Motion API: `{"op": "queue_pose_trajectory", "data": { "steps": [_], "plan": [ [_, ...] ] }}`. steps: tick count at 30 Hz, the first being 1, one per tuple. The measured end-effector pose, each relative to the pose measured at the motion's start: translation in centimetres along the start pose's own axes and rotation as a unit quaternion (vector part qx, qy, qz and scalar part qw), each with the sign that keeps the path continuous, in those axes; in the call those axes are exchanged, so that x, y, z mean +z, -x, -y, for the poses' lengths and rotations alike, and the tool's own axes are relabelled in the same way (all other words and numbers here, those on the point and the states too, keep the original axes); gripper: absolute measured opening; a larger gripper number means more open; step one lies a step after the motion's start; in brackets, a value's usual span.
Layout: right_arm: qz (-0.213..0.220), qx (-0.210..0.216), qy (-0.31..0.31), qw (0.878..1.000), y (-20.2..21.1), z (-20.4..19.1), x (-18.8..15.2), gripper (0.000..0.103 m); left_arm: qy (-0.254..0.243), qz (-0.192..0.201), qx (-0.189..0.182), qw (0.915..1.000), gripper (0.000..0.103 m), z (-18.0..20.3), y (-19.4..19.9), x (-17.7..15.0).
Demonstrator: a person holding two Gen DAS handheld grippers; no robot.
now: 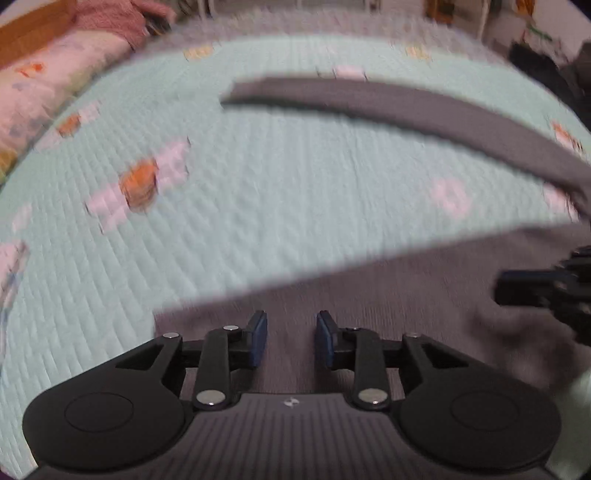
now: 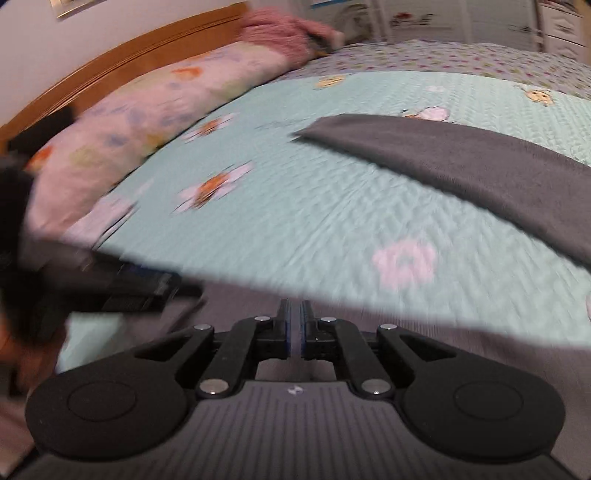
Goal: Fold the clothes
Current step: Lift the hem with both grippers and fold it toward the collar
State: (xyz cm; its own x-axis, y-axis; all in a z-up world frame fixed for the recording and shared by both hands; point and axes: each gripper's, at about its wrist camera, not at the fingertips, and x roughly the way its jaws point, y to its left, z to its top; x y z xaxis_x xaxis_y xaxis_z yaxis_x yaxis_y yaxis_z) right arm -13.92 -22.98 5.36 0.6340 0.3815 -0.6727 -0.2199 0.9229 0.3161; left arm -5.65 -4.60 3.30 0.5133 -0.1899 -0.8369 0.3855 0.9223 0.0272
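Note:
A dark grey garment lies on the bed, with a broad part (image 1: 369, 291) under my grippers and a long strip (image 1: 424, 107) stretching across farther off; the strip (image 2: 480, 166) also shows in the right wrist view. My left gripper (image 1: 291, 332) hovers open over the near fabric, nothing between its blue pads (image 1: 258, 332). My right gripper (image 2: 294, 317) is shut at the near edge of the cloth, apparently pinching it; wrinkles run toward the right gripper (image 1: 532, 291) at the far right. The left gripper (image 2: 147, 291) is a dark blur at the left. Both views are motion-blurred.
A mint quilt (image 1: 258, 192) with flower patches covers the bed. A long floral pillow (image 2: 129, 129) and a pink blanket (image 2: 280, 29) lie along the wooden headboard (image 2: 147, 44). Furniture stands beyond the far side of the bed.

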Motion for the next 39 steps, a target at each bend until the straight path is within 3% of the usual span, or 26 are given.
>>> {"op": "queue_pose_trajectory", "data": {
  "steps": [2,3,4,8,10,13,16,19,23,27,31,33,34,39],
  "plan": [
    [-0.040,0.006,0.001,0.999,-0.6,-0.1,-1.3,0.006,-0.010,-0.004,0.003,0.9999,0.038,0.2,-0.2,-0.8],
    [-0.058,-0.003,0.004,0.998,-1.9,-0.1,-1.6,0.000,-0.014,-0.006,0.004,0.9999,0.040,0.4,-0.2,-1.2],
    [-0.057,-0.010,0.008,0.998,-3.0,-0.1,-1.5,0.000,-0.007,-0.012,0.011,0.9998,0.040,0.5,-0.4,-0.6],
    [0.002,-0.043,-0.005,0.999,-6.2,0.2,2.0,0.000,0.001,-0.027,0.034,0.9991,0.044,1.1,-1.0,0.9],
    [0.022,-0.051,0.002,0.998,-5.5,-0.4,2.8,0.001,0.002,-0.030,0.040,0.9987,0.045,1.2,-1.1,1.1],
    [0.025,-0.029,0.013,0.999,-2.9,-1.1,2.4,0.003,-0.011,-0.019,0.057,0.9981,0.049,1.7,-1.0,0.6],
    [-0.017,-0.027,0.015,0.999,-0.6,-0.9,0.3,0.004,-0.020,-0.010,0.070,0.9973,0.051,2.2,-0.8,0.3],
    [-0.064,-0.061,0.020,0.996,-3.6,0.0,-0.1,0.000,-0.019,-0.009,0.074,0.9971,0.051,2.3,-0.9,0.3],
    [-0.014,-0.063,-0.014,0.998,-6.6,1.7,3.1,0.000,-0.014,-0.012,0.073,0.9972,0.053,2.1,-0.9,0.4],
    [0.029,-0.058,-0.023,0.998,-4.7,1.2,4.0,0.002,-0.009,-0.016,0.075,0.9970,0.057,2.0,-1.0,0.5],
    [0.002,-0.088,-0.027,0.996,-1.1,1.6,1.2,0.003,-0.003,-0.018,0.070,0.9974,0.060,1.7,-1.1,0.6],
    [-0.030,-0.113,-0.027,0.993,-1.9,2.3,0.2,0.006,0.002,-0.020,0.066,0.9976,0.061,1.4,-1.1,0.6],
    [-0.038,-0.118,-0.028,0.992,-2.8,2.7,-0.2,0.002,0.002,-0.021,0.066,0.9976,0.061,1.4,-1.1,0.6],
    [0.011,-0.119,-0.052,0.991,-4.8,4.2,2.2,0.000,0.002,-0.026,0.070,0.9972,0.062,1.5,-1.1,0.8]
  ]
}}
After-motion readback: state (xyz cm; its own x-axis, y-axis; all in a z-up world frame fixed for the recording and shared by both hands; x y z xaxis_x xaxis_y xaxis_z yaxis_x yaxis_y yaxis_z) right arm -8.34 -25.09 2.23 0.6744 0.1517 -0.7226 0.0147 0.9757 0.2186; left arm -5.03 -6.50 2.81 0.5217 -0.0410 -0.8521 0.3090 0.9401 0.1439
